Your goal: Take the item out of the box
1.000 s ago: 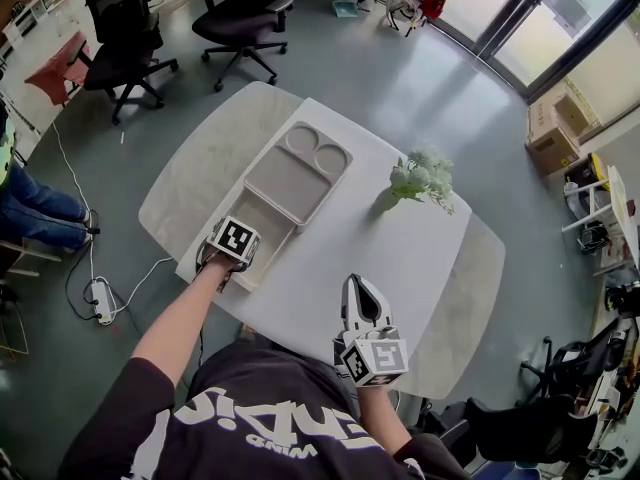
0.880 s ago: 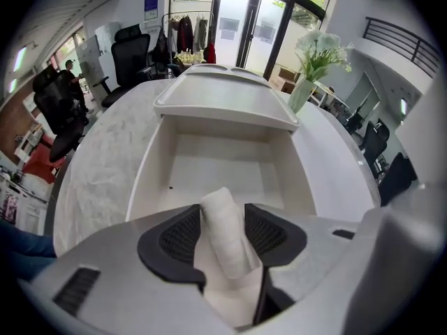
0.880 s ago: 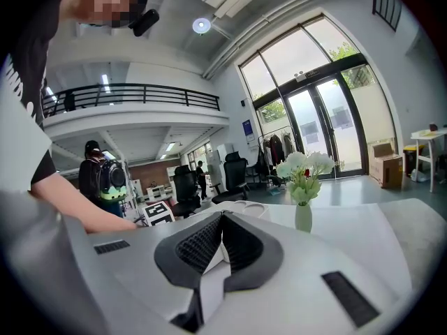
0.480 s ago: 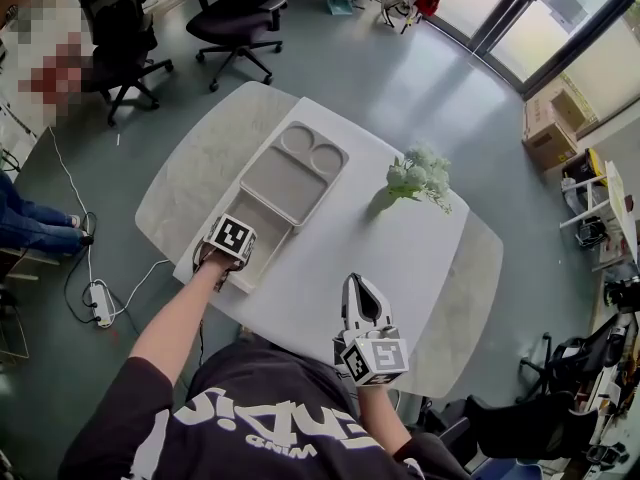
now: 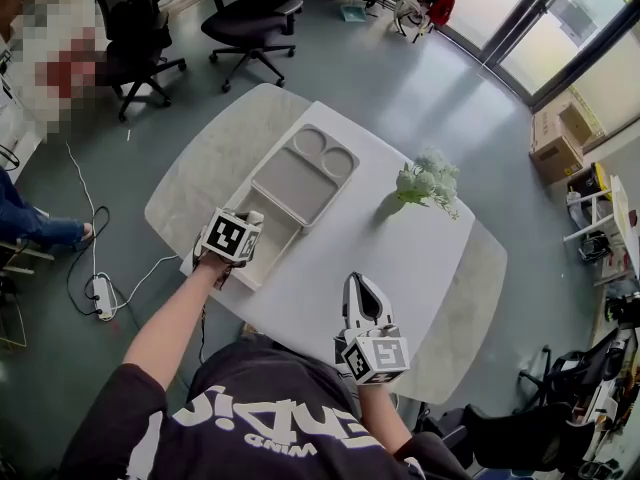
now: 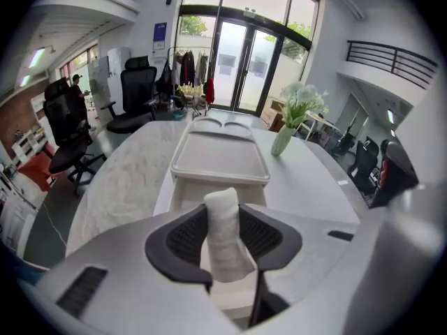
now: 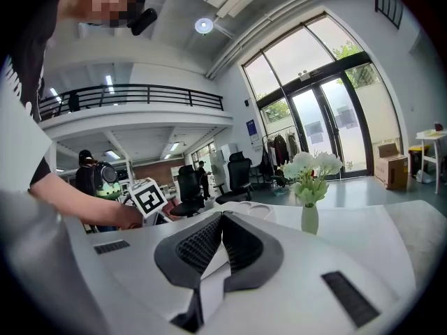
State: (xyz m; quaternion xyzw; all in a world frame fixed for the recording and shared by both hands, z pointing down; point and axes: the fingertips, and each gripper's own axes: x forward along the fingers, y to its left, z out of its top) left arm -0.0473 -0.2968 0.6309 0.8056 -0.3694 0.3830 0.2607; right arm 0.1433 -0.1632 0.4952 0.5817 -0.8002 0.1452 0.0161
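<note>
Left gripper view: lower end of the white roll (image 6: 223, 239) sits out of sight behind your left gripper (image 6: 222, 211), the box (image 6: 220, 160) floor beneath it likewise. Head view: the marker cube (image 5: 232, 236) above the box's near end covers jaws and roll. Right gripper view: your right gripper (image 7: 222, 218) blocks most of the box.

I count two of mine: left hand-held gripper (image 6: 223, 218) and right hand-held gripper (image 7: 221, 222). One bench (image 5: 400, 258), one box (image 5: 300, 183), one white roll (image 6: 223, 229), one vase (image 5: 425, 180), two chairs (image 5: 248, 16) (image 5: 133, 28), one power strip (image 5: 103, 298).
</note>
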